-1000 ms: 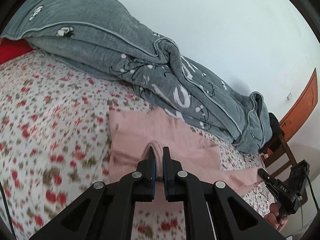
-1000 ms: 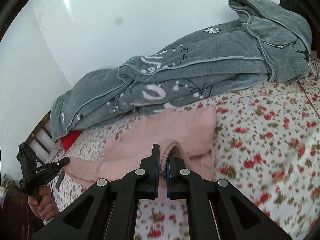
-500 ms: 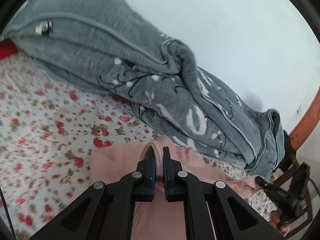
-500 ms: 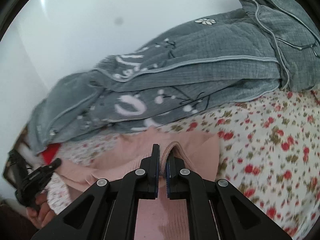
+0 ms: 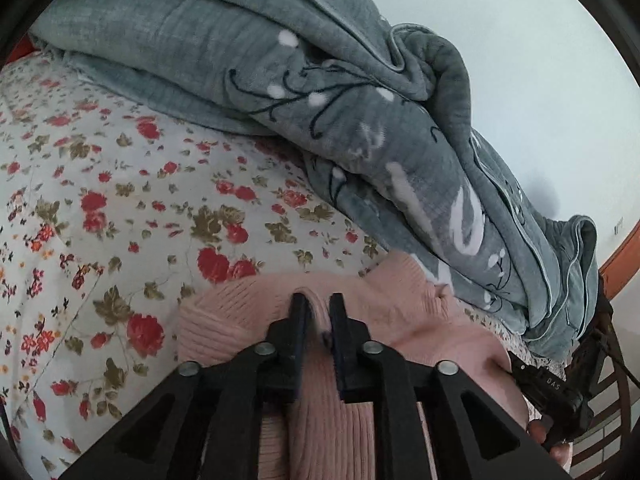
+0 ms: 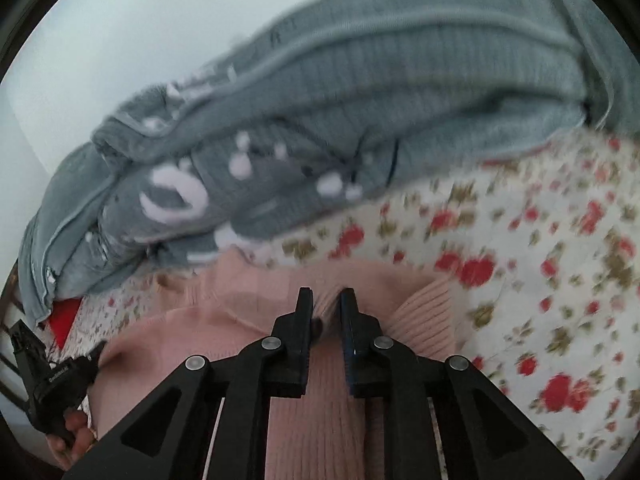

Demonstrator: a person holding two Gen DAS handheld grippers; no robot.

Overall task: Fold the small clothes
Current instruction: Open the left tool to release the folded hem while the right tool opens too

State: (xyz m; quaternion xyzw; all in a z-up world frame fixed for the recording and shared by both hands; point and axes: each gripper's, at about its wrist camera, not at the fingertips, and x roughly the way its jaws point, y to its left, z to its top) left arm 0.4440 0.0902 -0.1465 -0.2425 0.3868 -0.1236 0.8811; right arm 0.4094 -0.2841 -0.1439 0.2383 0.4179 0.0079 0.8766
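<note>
- My left gripper (image 5: 318, 306) sits nearest in the left wrist view, its jaws opening with a narrow gap between them; a ridge of the pink knit garment (image 5: 248, 320) lies in that gap, and I cannot tell whether the pads still press on it.
- My right gripper (image 6: 326, 300) is in the same state in the right wrist view: jaws opening, a slim gap, a bunched fold of the pink knit garment (image 6: 424, 312) between the fingers, and how firmly it is gripped I cannot tell in the blur.
- The garment is spread over the bed under both grippers, ribbed knit running toward each camera, with a folded edge at the fingertips.
- In the left wrist view its far edge ends on the floral bedsheet (image 5: 120, 200), with a small peak of knit reaching toward the quilt.
- At that view's lower right edge I see the other hand-held gripper, black, with a person's fingers (image 5: 548, 438) wrapped round its handle, just beside the garment's side.
- In the right wrist view the counterpart shows at the lower left, a hand (image 6: 70, 436) on a black handle, close to the garment's other side.
- A patch of red fabric (image 6: 66, 318) shows near the bed's left edge.
- Beyond the garment, the sheet runs on to a heaped grey quilt (image 5: 280, 60) with white and dark printed sprigs, lying along the far side of the bed.
- Behind the quilt (image 6: 360, 100) stands a plain pale wall (image 5: 540, 80), with an orange wooden frame (image 5: 624, 250) at the right.
</note>
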